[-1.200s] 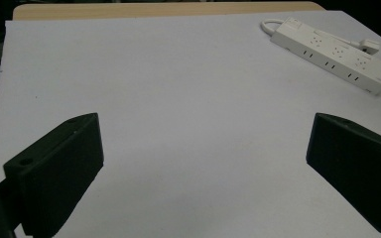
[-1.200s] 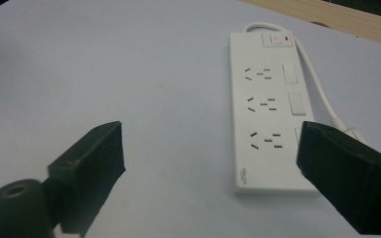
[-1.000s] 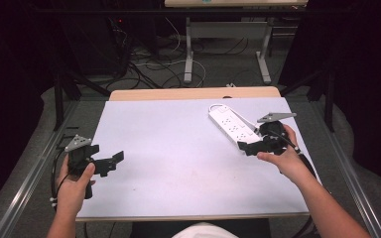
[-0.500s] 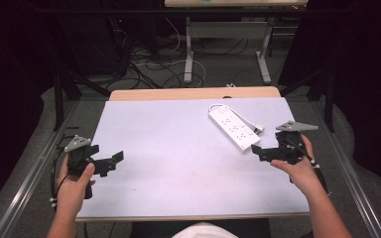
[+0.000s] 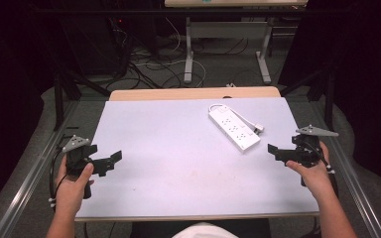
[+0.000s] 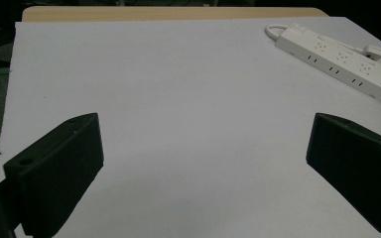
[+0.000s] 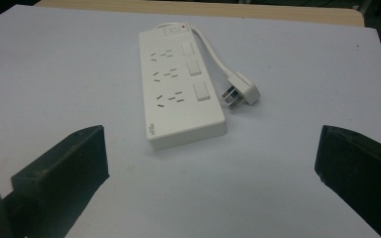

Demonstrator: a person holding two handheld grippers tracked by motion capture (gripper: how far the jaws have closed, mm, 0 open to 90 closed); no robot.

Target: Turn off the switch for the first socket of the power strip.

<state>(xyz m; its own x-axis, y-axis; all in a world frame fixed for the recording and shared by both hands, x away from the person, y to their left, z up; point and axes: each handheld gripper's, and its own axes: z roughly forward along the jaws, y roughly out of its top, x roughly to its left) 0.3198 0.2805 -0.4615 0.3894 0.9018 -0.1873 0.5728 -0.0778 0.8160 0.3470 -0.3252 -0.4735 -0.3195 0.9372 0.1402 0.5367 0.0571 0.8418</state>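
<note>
A white power strip (image 5: 233,128) (image 7: 178,99) (image 6: 335,58) lies flat on the white table top, right of centre, its short cable and plug (image 7: 242,90) curled along its side. My right gripper (image 5: 277,150) (image 7: 211,173) hovers at the table's right edge, just right of the strip and apart from it, jaws wide and empty. At the left edge my left gripper (image 5: 110,161) (image 6: 203,168) is held over the table, also open with nothing between its jaws, pointing across the table toward the strip.
The white table top (image 5: 178,148) has a bare wooden strip (image 5: 193,93) along its far edge. Metal rails (image 5: 30,173) run along both sides. Beyond the table are desk legs (image 5: 188,49) and loose cables on the floor.
My right gripper has drawn back from the power strip toward the right edge of the table. The strip stays where it lay. My left gripper has not moved.
</note>
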